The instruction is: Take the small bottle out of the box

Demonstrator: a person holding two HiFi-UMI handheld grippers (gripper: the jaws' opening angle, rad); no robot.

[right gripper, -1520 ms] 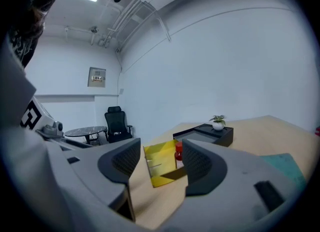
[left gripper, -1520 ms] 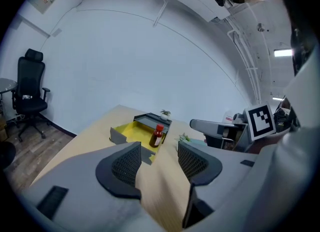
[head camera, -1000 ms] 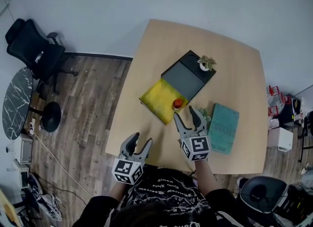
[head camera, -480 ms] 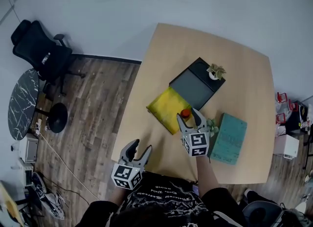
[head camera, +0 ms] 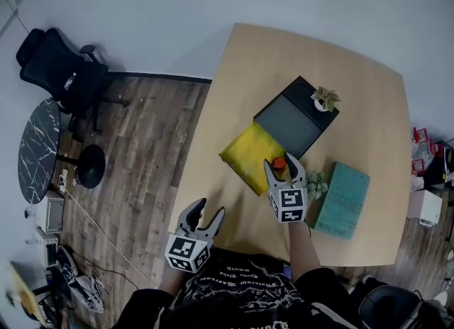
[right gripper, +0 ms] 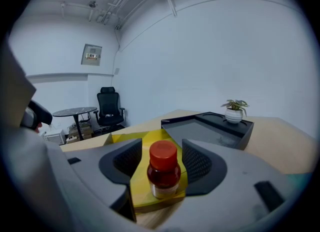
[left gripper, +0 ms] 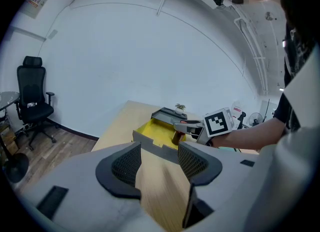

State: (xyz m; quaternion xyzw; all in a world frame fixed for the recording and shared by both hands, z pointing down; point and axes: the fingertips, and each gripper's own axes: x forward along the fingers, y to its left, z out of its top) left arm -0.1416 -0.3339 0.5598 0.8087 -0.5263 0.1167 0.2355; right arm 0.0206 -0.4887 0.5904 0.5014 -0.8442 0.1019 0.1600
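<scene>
A light wooden table [head camera: 355,93] is spread out ahead of both grippers. On it, directly in front of the right gripper [head camera: 283,163], a yellow-lined box [head camera: 248,152] is laid open. A dark lid [head camera: 291,123] is set against the box's far side, beyond the jaws. A teal book [head camera: 345,200] is laid flat just to the right of the right gripper.

The left gripper [head camera: 208,207] is held at the table's near edge, well to the left of the right gripper and behind it. Its jaws are spread, and only tabletop is seen between them.

The right gripper's jaws are also spread, though they have just been closing. The small bottle [right gripper: 163,171], red-capped and filled with something dark red, is stood upright between them. It is placed on the yellow lining at the corner of the box nearest this gripper. A narrow gap is seen on either side between the ribbed pads [right gripper: 127,162] and the glass, so the bottle is not yet pinched.

A small potted plant [head camera: 326,98] is stood on the far corner of the lid, ahead of the right gripper and slightly to its right.
</scene>
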